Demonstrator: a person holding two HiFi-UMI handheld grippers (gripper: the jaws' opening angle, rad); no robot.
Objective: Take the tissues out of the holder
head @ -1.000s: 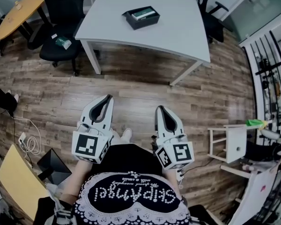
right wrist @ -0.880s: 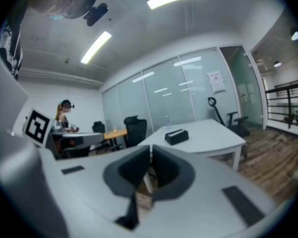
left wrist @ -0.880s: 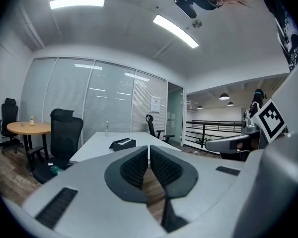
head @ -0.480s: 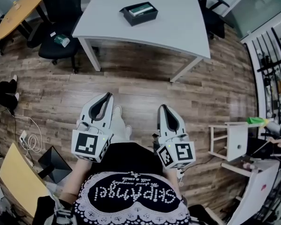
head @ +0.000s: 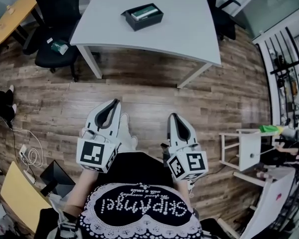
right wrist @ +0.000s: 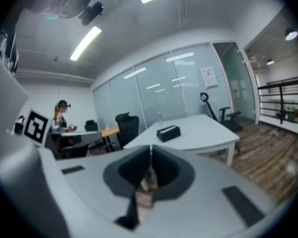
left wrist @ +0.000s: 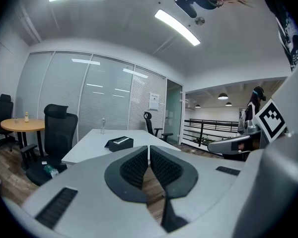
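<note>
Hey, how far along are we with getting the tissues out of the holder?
Nothing done yet: the tissues sit in the black holder on the white table. In hand: nothing; the left gripper and right gripper are shut, empty, short of the table. Left: approach, grip, pull them out.

Holder point(head: 142, 17) on table point(head: 189, 34) ahead
</note>
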